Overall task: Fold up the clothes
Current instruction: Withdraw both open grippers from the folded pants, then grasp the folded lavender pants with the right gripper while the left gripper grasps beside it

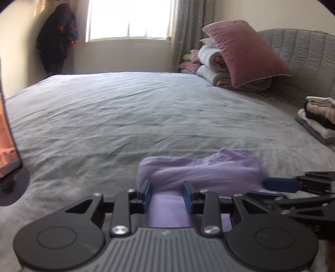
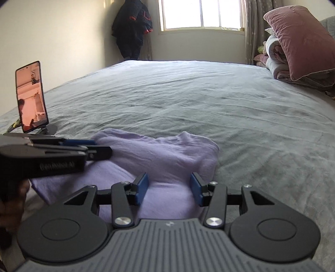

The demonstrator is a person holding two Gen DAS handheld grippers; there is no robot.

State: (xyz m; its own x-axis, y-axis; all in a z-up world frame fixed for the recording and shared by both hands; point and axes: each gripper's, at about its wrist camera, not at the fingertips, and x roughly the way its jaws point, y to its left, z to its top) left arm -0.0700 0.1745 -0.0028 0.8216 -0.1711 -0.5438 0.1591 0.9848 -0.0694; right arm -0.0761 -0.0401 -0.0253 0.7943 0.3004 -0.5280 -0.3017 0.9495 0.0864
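Now the left gripper [image 1: 167, 193] is standing with its jaws parted, the blue pads [image 1: 147, 191] on either side of a strip of the lilac garment [image 1: 201, 167] without pressing on it. Likewise the right gripper [image 2: 169, 188] is holding its jaws apart over the same cloth, its pads clear of the fabric between them. Both are pointing downward at the garment's near edge, side by side, each showing in the other's view: the right one is reaching in from the right edge of the left wrist view, the left one from the left edge of the right wrist view.

Further out, the garment is lying bunched and partly folded on the grey bed [image 1: 125, 117], close to the near edge. A phone [image 2: 31, 97] on a small stand is sitting upright on the bed to the left. A stack of folded clothes [image 1: 318, 119] is resting at the far right. Beyond, a pink pillow [image 1: 245, 52] is leaning on rolled bedding by the headboard, and a dark coat [image 2: 132, 27] is hanging in the corner beside the window [image 1: 129, 18].
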